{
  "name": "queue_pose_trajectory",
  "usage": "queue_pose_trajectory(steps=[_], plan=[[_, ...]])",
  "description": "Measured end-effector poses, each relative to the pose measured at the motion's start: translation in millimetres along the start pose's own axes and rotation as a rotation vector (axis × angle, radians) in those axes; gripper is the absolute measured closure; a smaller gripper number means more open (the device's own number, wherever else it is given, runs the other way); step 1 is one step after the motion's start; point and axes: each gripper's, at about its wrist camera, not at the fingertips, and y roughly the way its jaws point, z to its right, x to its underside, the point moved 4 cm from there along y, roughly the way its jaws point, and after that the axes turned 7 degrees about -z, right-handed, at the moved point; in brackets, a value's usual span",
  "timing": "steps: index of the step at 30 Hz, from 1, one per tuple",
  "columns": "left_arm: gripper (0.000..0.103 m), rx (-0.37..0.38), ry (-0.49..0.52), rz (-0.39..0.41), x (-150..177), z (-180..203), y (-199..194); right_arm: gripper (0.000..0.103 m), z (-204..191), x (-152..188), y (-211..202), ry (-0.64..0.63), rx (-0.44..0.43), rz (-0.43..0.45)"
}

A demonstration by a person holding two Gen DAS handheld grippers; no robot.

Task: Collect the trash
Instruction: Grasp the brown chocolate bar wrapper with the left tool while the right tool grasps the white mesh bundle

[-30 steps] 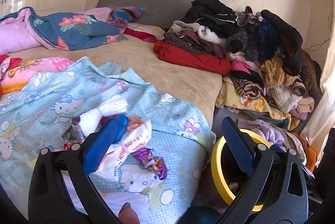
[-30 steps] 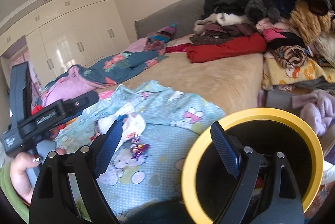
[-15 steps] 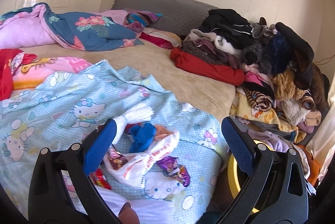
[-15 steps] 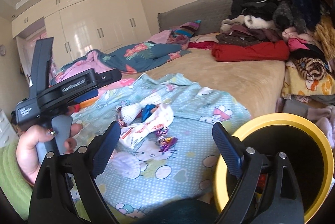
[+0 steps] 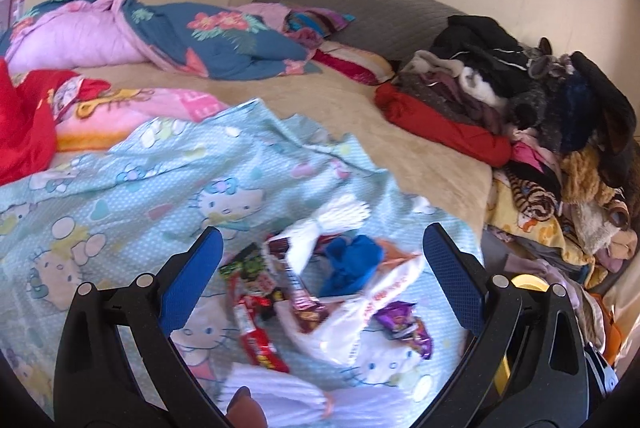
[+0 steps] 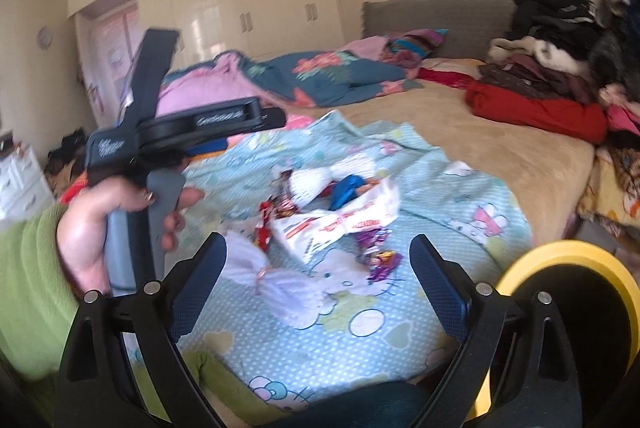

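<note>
A heap of trash lies on a light blue cartoon-cat sheet: a white plastic bag, a red wrapper, a purple wrapper, a blue scrap and a white tissue bundle. My left gripper hangs open just short of the heap, touching none of it. My right gripper is further back; its jaws are opening with nothing between them. From there I see the bag and purple wrapper. A yellow-rimmed black bin stands at the lower right.
A hand in a green sleeve holds the left gripper's handle at the left of the right wrist view. Piled clothes fill the bed's right side. A blue floral quilt lies at the back, with white wardrobes behind.
Both grippers swung left over the bed. The trash heap now sits centred between the fingers in both views. The yellow bin has slid to the right edge.
</note>
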Motion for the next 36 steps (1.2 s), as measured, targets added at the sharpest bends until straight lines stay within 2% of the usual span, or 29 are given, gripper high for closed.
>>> queue_pose_trajectory(steps=[5, 8, 15, 25, 36], plan=[[0.011, -0.021, -0.044, -0.029, 0, -26, 8, 0.013, -19, -1, 17, -0.081, -0.020, -0.035], [0.011, -0.029, -0.068, -0.049, 1, -40, 13, 0.013, -28, 2, 35, -0.130, -0.018, -0.086], [0.012, -0.013, -0.114, -0.110, 8, -58, 28, 0.013, -31, 8, 65, -0.122, -0.044, -0.152], [0.029, 0.084, -0.150, -0.185, 18, -53, 47, 0.013, -32, 15, 99, -0.161, -0.066, -0.243], [0.044, 0.145, -0.197, -0.272, 30, -54, 70, 0.013, -31, 22, 126, -0.211, -0.093, -0.311]])
